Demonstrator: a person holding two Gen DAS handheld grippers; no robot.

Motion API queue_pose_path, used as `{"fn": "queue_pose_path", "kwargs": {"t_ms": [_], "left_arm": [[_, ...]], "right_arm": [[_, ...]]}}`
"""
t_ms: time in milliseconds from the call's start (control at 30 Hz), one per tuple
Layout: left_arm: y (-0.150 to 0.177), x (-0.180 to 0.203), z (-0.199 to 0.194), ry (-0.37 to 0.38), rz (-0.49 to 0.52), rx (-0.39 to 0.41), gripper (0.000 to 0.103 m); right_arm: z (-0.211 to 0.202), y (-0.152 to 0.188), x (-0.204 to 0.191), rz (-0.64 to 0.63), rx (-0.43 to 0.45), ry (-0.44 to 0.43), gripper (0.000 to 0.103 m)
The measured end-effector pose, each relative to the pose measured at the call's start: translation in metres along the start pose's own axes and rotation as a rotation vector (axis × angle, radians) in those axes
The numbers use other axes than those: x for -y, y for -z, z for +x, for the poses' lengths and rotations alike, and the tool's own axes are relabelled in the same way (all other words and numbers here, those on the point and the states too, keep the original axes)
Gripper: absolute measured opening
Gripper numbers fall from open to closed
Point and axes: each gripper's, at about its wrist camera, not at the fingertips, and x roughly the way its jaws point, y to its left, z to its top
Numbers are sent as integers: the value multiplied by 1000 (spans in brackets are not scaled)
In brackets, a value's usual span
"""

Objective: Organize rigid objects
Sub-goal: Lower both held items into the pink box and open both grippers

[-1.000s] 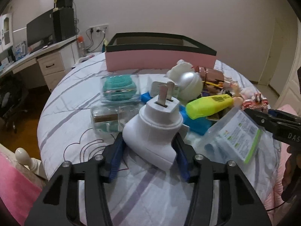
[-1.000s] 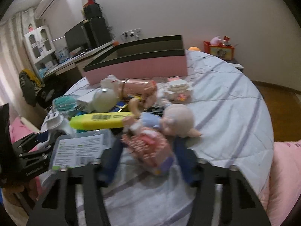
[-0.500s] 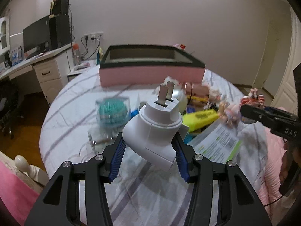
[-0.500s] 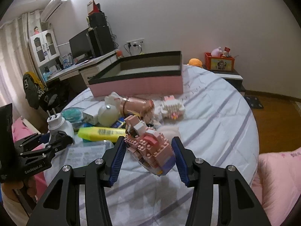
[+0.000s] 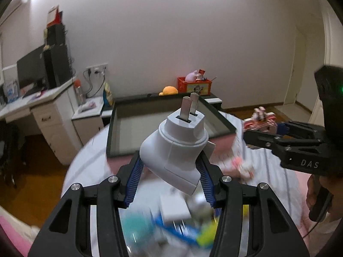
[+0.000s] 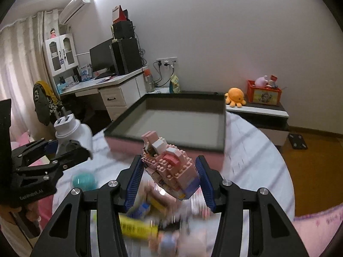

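Left wrist view: a white plug adapter (image 5: 178,156) is clamped between the blue fingers (image 5: 134,184) of the left gripper (image 5: 170,182), prongs up, above the blurred clutter on the bed (image 5: 85,171). A pink brick model (image 6: 171,167) is gripped by the right gripper (image 6: 169,182) — likewise raised. Beyond both, a dark-rimmed pink box (image 6: 182,115) is seen at the far side, its inside bare.

The room is being lit dimly from a ceiling corner; the bedsheet (image 6: 253,147) is being blurred, edges bent.
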Motion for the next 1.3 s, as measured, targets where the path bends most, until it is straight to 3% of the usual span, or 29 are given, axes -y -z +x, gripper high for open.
{"fn": "queue_pose_path", "kwargs": {"t_ms": [233, 400, 567, 633, 667, 700, 767, 800, 867, 1000, 1100, 1200, 1233, 1300], "left_arm": [[-52, -29, 93, -5, 2, -118, 51], [-51, -48, 154, -25, -24, -245, 51], [-41, -50, 187, -60, -19, -358, 52], [-41, -52, 186, -76, -28, -344, 57], [-42, -55, 185, -82, -37, -340, 68], [-42, -56, 182, -95, -43, -332, 80], [-43, -60, 173, -116, -41, -299, 89], [-44, -64, 169, -121, -44, -289, 90], [-46, -70, 152, -120, -70, -253, 90], [-48, -74, 98, -152, -86, -135, 95], [-42, -63, 40, -208, -68, 7, 103], [-30, -51, -19, -240, -66, 137, 103], [-25, -48, -34, -243, -69, 163, 103], [-13, -38, -71, -263, -81, 232, 103]], "right_arm": [[91, -62, 12, -6, -116, 0, 52], [151, -68, 21, 26, -242, -6, 52], [193, -60, 26, 43, -348, -7, 52], [199, -60, 30, 59, -357, -2, 52], [201, -59, 31, 70, -355, -5, 52], [202, -59, 33, 84, -360, -7, 53], [198, -60, 37, 96, -347, 5, 60], [192, -61, 38, 102, -330, 7, 64], [179, -64, 39, 108, -291, 26, 83], [131, -78, 32, 92, -184, 45, 83], [83, -81, 19, 55, -87, 64, 86], [34, -73, 2, 20, 5, 82, 93], [11, -66, -5, 6, 49, 95, 101], [-20, -56, -18, -14, 124, 114, 103]]}}
